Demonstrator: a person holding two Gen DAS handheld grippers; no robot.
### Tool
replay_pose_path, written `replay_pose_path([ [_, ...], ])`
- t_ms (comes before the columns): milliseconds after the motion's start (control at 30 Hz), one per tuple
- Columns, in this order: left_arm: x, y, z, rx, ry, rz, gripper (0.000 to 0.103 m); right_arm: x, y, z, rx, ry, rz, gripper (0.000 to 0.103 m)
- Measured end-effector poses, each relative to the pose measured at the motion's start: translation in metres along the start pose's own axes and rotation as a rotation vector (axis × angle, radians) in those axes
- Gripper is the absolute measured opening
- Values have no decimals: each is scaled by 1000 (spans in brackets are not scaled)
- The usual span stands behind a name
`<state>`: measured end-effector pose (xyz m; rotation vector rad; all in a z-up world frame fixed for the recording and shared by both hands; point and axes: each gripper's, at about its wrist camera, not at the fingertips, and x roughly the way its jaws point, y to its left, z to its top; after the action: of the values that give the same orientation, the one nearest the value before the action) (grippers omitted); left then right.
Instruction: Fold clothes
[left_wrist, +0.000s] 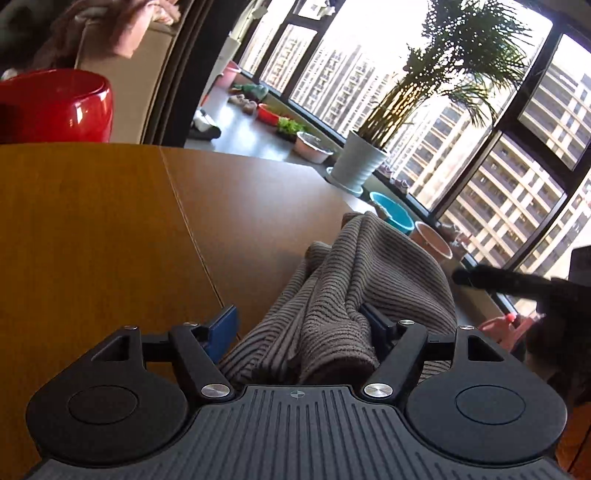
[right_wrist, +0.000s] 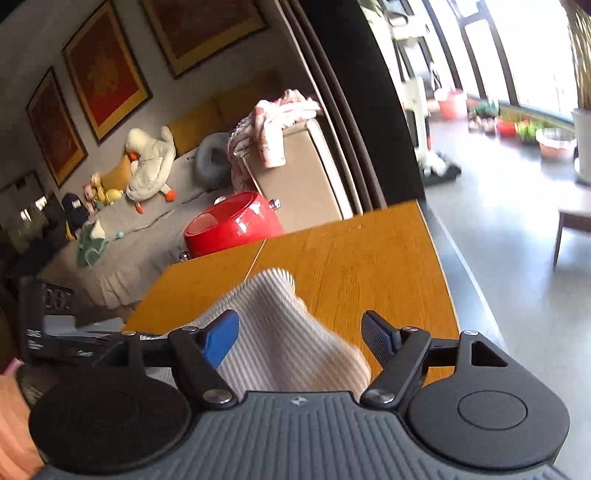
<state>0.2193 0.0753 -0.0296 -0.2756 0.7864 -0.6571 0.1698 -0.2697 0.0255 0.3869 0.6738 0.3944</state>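
A striped ribbed garment (left_wrist: 354, 295) lies bunched on the wooden table (left_wrist: 110, 229) at its right side. My left gripper (left_wrist: 301, 325) is open, its blue-padded fingers (left_wrist: 221, 328) standing wide on either side of the cloth, which lies between them. In the right wrist view the same garment (right_wrist: 288, 332) looks pale and striped and lies between the open fingers (right_wrist: 221, 339) of my right gripper (right_wrist: 301, 339). The cloth runs under both gripper bodies, so its near part is hidden. The right gripper shows dark and blurred in the left wrist view (left_wrist: 517, 284).
A red round stool (left_wrist: 55, 107) stands beyond the table's far edge, also in the right wrist view (right_wrist: 232, 225). A potted palm (left_wrist: 362, 162), bowls and a blue basin (left_wrist: 395, 214) line the window sill. A sofa with toys (right_wrist: 147, 166) is behind. The table's right edge (right_wrist: 447, 280) drops to the floor.
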Motion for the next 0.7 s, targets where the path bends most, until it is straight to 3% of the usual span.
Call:
replay_pose_path([
  [67, -2, 4, -4, -30, -1, -10, 77, -10, -10, -11, 108, 39, 40, 67],
  [100, -2, 7, -6, -62, -1, -15, 77, -4, -12, -15, 146, 58, 50, 54],
  [133, -2, 9, -8, -93, -1, -20, 77, 2, -15, -19, 184, 76, 60, 51],
  [167, 2, 8, -7, -135, 4, -26, 77, 7, -18, -23, 222, 94, 69, 50],
  [267, 5, 4, -13, -249, 19, -53, 77, 29, -14, -8, 160, 77, 56, 50],
  [400, 4, -21, -34, -274, 50, -102, 83, 67, 19, 21, -117, 81, -25, 51],
  [500, -5, -34, -42, -224, 73, -121, 84, 86, 47, 37, -347, 71, -93, 53],
  [567, -24, -30, -42, -199, 28, -108, 84, 71, 65, 36, -441, 29, -120, 57],
  [633, -45, -22, -38, -186, -43, -62, 83, 36, 76, 29, -462, -33, -72, 70],
  [700, -60, -11, -35, -187, -119, 14, 78, 4, 88, 12, -506, -85, -46, 75],
])
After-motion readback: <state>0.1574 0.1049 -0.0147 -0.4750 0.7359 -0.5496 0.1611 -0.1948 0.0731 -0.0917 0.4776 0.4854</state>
